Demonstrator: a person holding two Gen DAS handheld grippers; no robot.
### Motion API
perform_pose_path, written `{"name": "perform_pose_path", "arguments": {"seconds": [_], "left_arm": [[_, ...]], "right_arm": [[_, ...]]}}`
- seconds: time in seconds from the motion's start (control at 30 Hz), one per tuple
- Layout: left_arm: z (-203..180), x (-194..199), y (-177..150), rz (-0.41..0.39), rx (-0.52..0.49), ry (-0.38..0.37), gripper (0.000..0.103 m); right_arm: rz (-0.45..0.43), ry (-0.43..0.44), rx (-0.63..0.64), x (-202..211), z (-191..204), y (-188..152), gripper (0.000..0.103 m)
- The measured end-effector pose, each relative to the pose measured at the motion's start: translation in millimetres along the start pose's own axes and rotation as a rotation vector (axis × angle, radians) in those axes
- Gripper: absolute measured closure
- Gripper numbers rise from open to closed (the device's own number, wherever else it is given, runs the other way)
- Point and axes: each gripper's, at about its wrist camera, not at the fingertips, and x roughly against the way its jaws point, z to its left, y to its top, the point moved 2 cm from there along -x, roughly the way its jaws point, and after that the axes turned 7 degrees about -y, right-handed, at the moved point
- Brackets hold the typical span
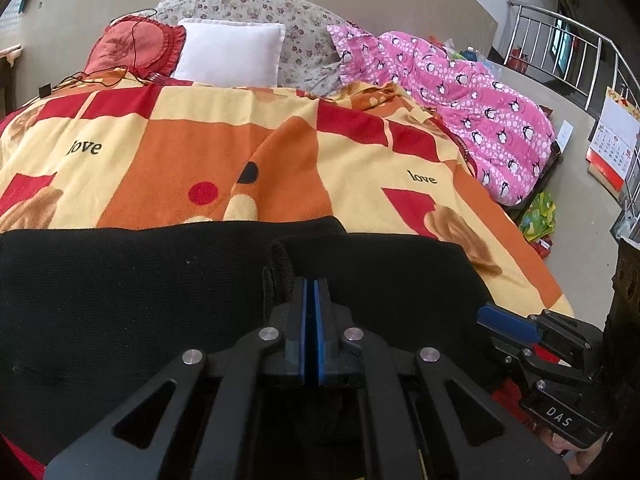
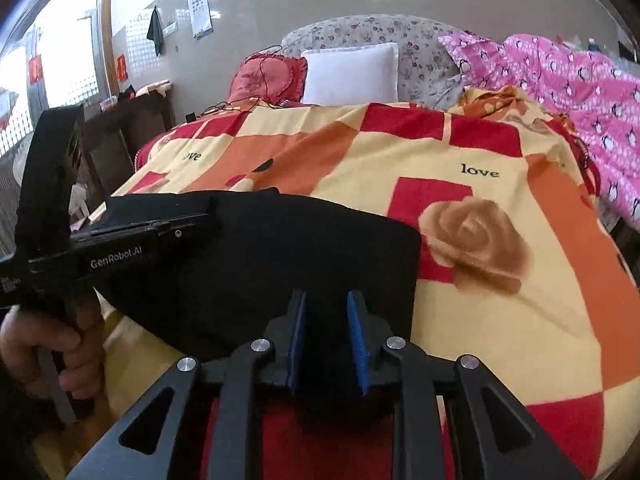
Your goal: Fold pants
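Note:
Black pants (image 1: 140, 292) lie folded across the near edge of a bed covered by an orange, yellow and red blanket (image 1: 200, 136). My left gripper (image 1: 311, 286) is shut, its blue pads pressed together, with a fold of the black pants bunched just left of the tips. In the right wrist view the left gripper (image 2: 200, 216) reaches over the pants (image 2: 280, 264) from the left. My right gripper (image 2: 327, 300) is open, its jaws apart over the pants' near right edge. It also shows in the left wrist view (image 1: 508, 322) at the right.
A white pillow (image 1: 230, 54), a red cushion (image 1: 136, 46) and a pink penguin quilt (image 1: 480, 108) lie at the far end of the bed. A cable (image 1: 92, 78) trails on the far left. A metal railing (image 1: 568, 36) and floor clutter stand to the right.

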Motion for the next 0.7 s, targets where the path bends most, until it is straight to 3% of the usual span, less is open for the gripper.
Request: {"name": "perform_pose_path", "arguments": {"seconds": [0.27, 0.33, 0.43, 0.5, 0.7], "left_arm": [[4, 3, -1, -0.034, 0.021, -0.033, 0.099], [4, 3, -1, -0.029, 0.026, -0.054, 0.095], [2, 3, 0, -0.022, 0.036, -0.124, 0.074], [-1, 3, 0, -0.019, 0.029, -0.175, 0.054], [-14, 3, -3, -0.015, -0.036, -0.138, 0.049]], "right_arm": [[-0.010, -0.003, 0.025, 2, 8, -2, 0.068], [-0.011, 0.011, 0.016, 1, 7, -2, 0.066], [-0.018, 0.034, -0.003, 1, 3, -2, 0.065], [-0.025, 0.039, -0.008, 1, 2, -3, 0.065], [-0.032, 0.034, -0.006, 2, 4, -3, 0.065]]}}
